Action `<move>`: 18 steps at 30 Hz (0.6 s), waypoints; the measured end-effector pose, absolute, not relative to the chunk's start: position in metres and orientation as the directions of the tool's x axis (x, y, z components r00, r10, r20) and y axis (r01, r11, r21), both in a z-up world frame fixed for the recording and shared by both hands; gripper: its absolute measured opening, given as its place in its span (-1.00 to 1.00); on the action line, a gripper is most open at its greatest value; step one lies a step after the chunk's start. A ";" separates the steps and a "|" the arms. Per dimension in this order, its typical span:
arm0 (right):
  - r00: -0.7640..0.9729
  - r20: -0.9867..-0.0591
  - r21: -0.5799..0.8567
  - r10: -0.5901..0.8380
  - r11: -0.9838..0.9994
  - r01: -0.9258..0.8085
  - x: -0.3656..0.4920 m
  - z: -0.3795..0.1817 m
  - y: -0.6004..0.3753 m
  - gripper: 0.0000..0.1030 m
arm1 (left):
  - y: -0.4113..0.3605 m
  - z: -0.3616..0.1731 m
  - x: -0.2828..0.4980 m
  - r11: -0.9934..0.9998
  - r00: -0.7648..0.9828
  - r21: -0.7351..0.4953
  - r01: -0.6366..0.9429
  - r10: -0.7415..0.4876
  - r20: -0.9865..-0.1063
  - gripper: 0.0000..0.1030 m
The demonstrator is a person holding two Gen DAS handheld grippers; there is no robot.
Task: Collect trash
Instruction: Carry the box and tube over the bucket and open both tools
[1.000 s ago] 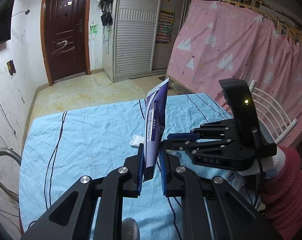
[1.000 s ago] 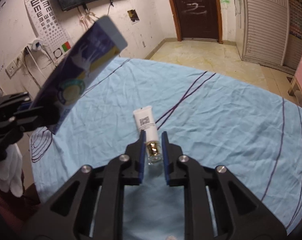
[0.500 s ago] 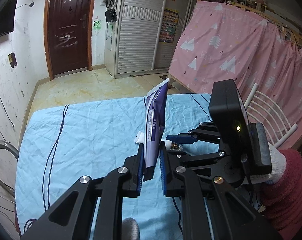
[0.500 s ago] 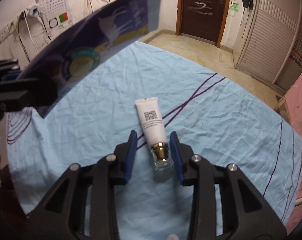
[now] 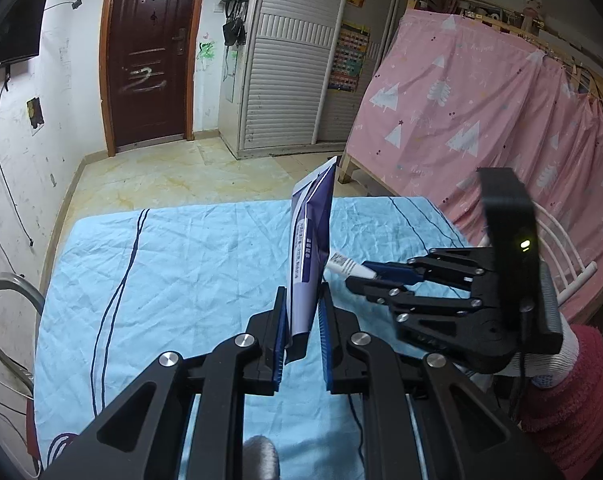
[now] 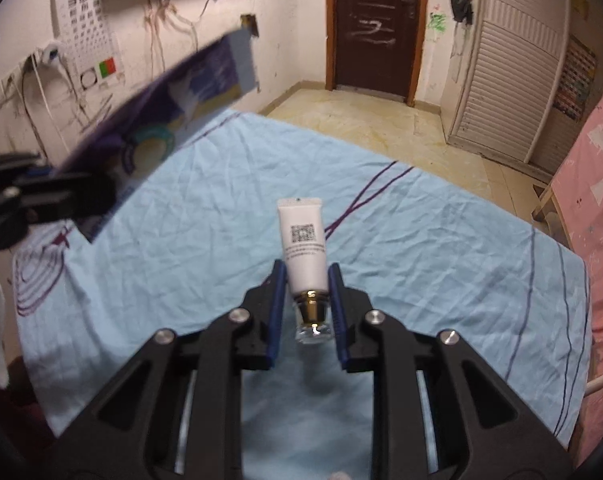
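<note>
Right tool (image 6: 305, 304) pinches a small white squeeze tube with a gold collar (image 6: 303, 248) above the blue-clothed table (image 6: 421, 240); left tool (image 5: 303, 340) clamps a flat purple-and-white pouch (image 5: 311, 248). Both seem light, soft; grip the tube's firmer neck.

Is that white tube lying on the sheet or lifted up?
Lifted. The tube sits between the right gripper jaws, above the sheet, pointing forward.

You're in a home bedroom — a bed under a pale blue sheet (image 5: 189, 264), a pink tree-print curtain (image 5: 481, 128), a louvred wardrobe (image 5: 293, 80) and a dark wooden door (image 5: 149, 60).
</note>
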State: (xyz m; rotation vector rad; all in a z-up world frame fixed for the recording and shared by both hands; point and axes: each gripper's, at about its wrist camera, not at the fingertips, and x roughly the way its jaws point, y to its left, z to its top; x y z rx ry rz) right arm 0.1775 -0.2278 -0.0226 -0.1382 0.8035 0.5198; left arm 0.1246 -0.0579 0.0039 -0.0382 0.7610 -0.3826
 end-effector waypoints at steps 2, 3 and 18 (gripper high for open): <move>0.604 -0.690 0.094 0.399 0.877 -0.472 0.173 -0.014 -0.242 -0.62 | -0.065 0.007 0.125 0.928 0.661 -0.170 0.331 -0.357 -0.660 -0.91; 0.620 -0.675 0.102 0.399 0.883 -0.457 0.170 -0.009 -0.251 -0.61 | -0.067 0.008 0.125 0.927 0.661 -0.169 0.334 -0.359 -0.659 -0.91; 0.803 -0.529 0.172 0.275 0.961 -0.216 0.114 0.022 -0.374 -0.61 | -0.167 0.015 0.133 0.874 0.620 -0.129 0.468 -0.429 -0.657 -0.90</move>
